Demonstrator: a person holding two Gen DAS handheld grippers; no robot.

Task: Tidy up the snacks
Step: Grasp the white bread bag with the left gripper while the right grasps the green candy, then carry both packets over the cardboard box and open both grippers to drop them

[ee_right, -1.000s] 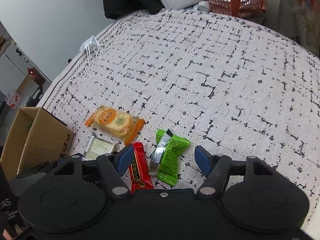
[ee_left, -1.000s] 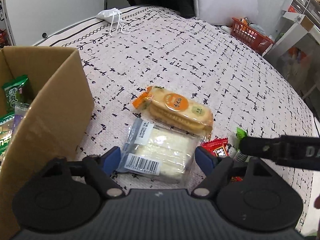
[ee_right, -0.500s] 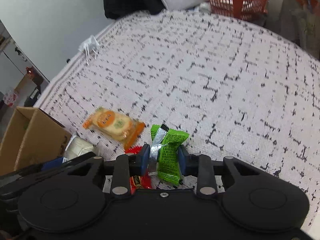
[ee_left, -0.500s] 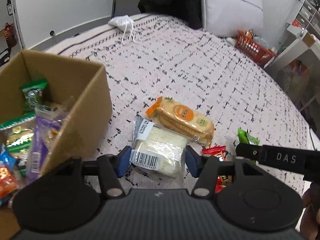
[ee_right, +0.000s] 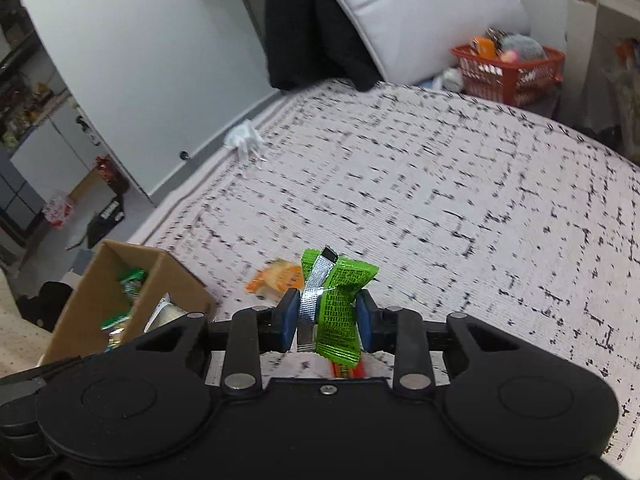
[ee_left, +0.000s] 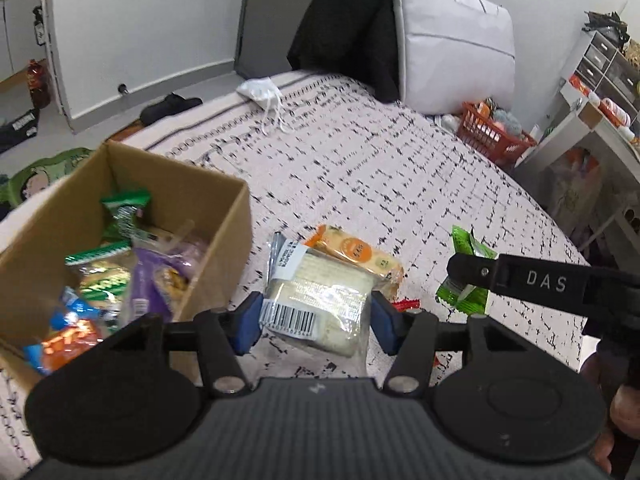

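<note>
My left gripper is shut on a clear-wrapped white sandwich pack with a barcode label, held above the bed. The cardboard box with several snack packets stands to its left. My right gripper is shut on a green snack packet, lifted off the bed; it also shows in the left wrist view. An orange cracker pack lies on the bed behind the sandwich. A red packet lies under the right gripper. The box also shows at the left in the right wrist view.
The patterned bedspread stretches ahead. A white cloth pouch lies near the far edge. A grey bag and dark clothing lean at the head. A red basket sits beyond the bed at the right.
Both grippers closed on their packets and lifted them: the left one raised the sandwich pack, the right one raised the green packet. Both views rose and the box interior came into sight.
</note>
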